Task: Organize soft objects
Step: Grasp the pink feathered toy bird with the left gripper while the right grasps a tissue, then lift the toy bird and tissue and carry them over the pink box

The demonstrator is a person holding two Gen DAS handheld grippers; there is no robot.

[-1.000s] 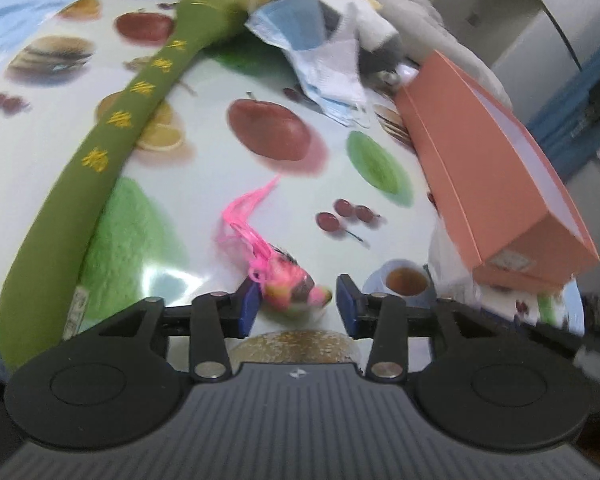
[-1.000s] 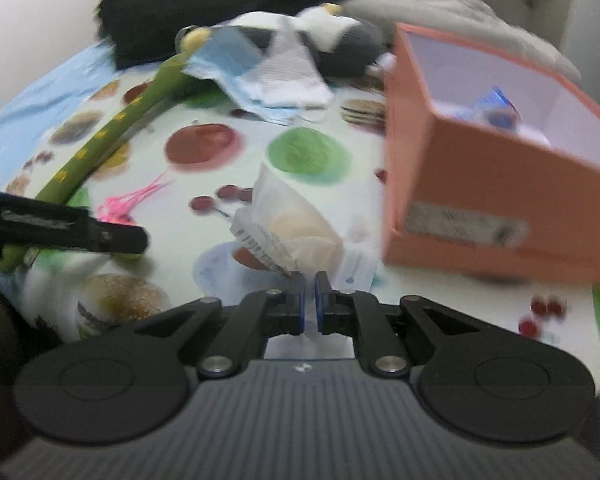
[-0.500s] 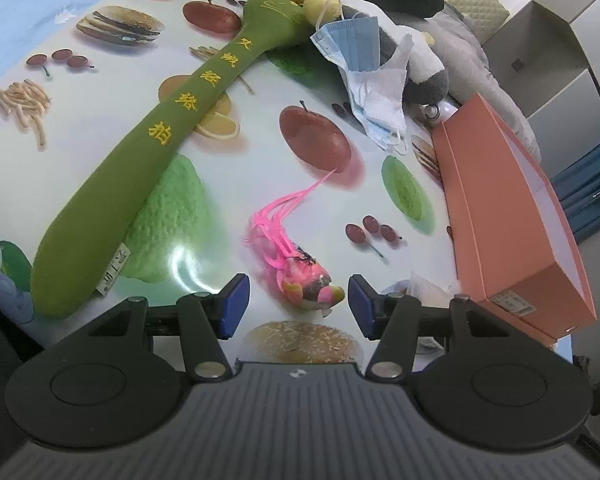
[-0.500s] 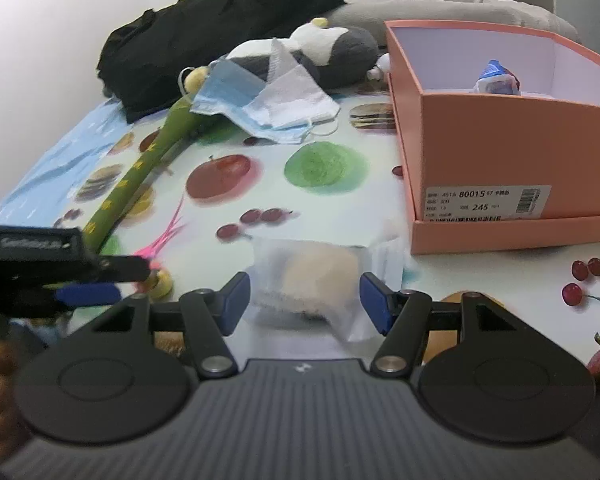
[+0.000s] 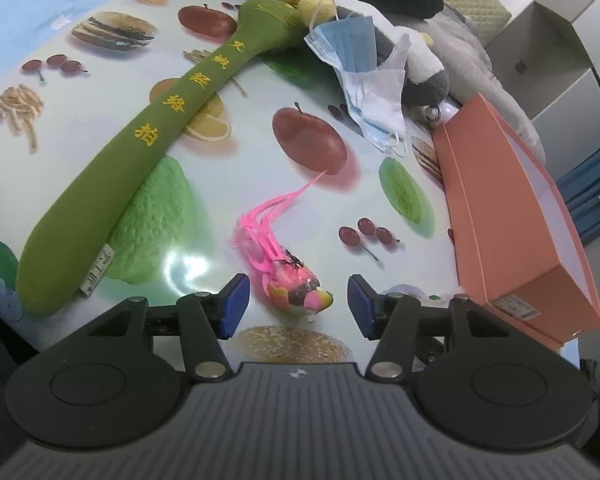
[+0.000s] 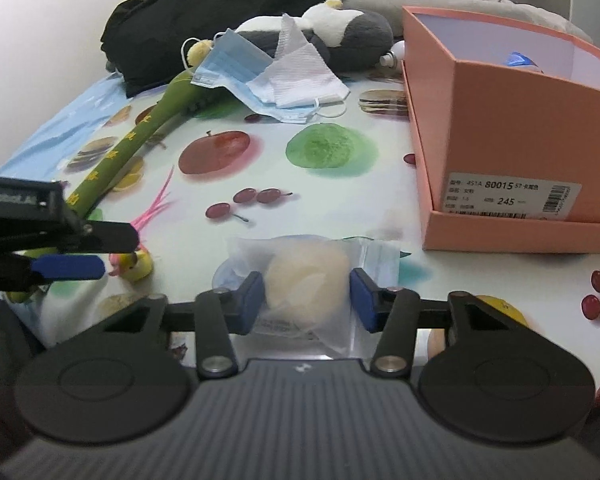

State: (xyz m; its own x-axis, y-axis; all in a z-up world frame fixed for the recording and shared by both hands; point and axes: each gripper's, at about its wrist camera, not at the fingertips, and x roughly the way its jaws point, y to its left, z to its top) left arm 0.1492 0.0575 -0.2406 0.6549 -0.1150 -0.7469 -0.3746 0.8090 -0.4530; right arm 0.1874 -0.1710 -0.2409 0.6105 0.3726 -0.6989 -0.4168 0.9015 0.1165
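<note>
On the tabletop (image 6: pixel 380 184), fruit/burger-print cover:
L gripper (image 5: pixel 294 305): released, jaws apart; pink feather toy (image 5: pixel 288 276) lies between them, pads clear of it.
R gripper (image 6: pixel 306 299): jaws just been closing; bagged beige sponge (image 6: pixel 306 280) between the pads, left pad at the sponge, right pad at the bag only. Not clamped.
L view only: full green plush stick (image 5: pixel 140 152), cabinet + blue curtain on the right.
R view only: orange box (image 6: pixel 520 132) inside, blue item in it; L gripper seen side-on.
Both: face masks (image 6: pixel 260 76), grey/white plush (image 6: pixel 340 36), black garment (image 6: pixel 220 4) at far end.
Room: mid tabletop open; box edge just right of R gripper.
</note>
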